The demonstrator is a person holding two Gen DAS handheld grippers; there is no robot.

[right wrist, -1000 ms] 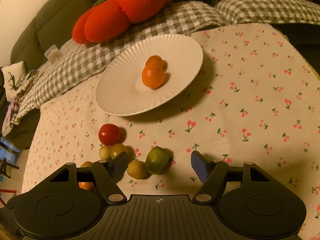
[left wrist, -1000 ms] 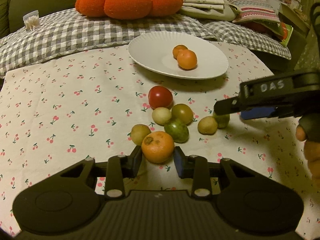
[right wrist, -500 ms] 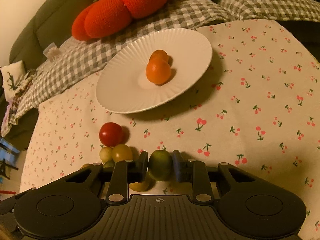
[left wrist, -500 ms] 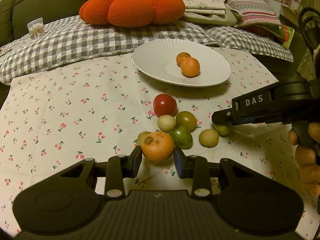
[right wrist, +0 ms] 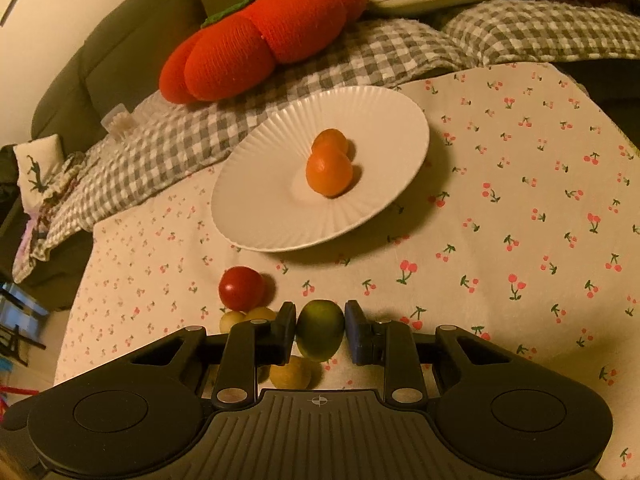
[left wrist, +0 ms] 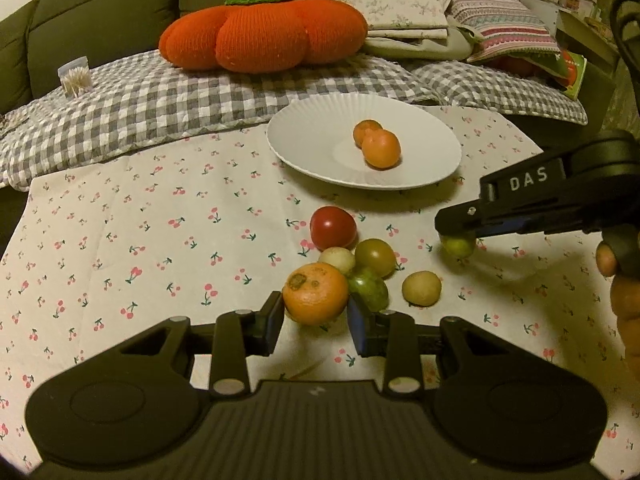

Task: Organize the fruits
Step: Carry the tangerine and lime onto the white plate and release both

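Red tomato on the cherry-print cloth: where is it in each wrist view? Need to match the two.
Left wrist: the round red tomato sits just right of centre, below the white ribbed plate, at the far end of the fruit cluster.
Right wrist: the same tomato is left of centre, just beyond the right claw and to its left.
Shared landmark: the white plate holding two oranges.

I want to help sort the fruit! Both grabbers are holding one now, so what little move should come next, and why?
Probably carry the orange in the left gripper over to the white plate, since two oranges already sit there. The right gripper holds a green fruit, and none of that kind is on the plate.
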